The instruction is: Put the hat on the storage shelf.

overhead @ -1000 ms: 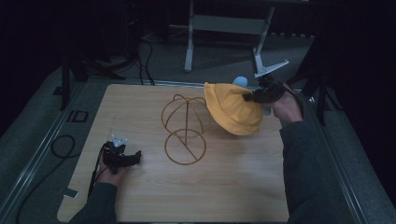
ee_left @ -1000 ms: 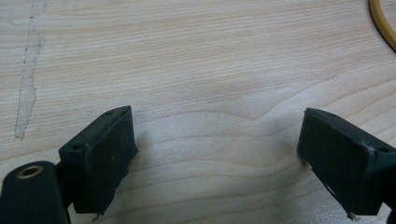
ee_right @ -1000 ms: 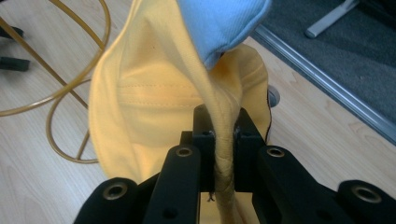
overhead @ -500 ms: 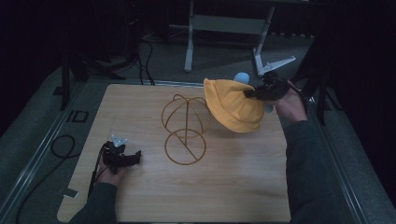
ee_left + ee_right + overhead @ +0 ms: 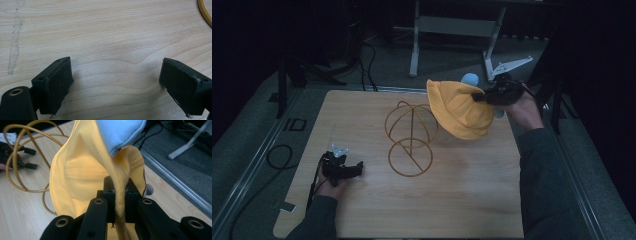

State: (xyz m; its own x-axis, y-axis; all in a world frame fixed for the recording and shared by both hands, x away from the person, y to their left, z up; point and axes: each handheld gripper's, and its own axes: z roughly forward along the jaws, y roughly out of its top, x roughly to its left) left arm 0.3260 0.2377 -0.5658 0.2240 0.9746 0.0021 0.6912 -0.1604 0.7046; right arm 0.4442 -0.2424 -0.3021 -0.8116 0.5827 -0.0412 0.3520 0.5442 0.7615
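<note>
My right gripper (image 5: 119, 191) is pinching the yellow hat (image 5: 459, 107) by its brim beside the wire stand (image 5: 410, 132). My left gripper (image 5: 115, 82) is resting spread wide, holding nothing, on the wooden table (image 5: 362, 107).

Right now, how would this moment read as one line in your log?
right gripper: shut on yellow hat, lifted beside wire stand | left gripper: open, resting on table

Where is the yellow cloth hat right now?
In the high view, the yellow cloth hat hangs above the wooden table's far right, pinched by the right gripper, beside the gold wire stand.
</note>
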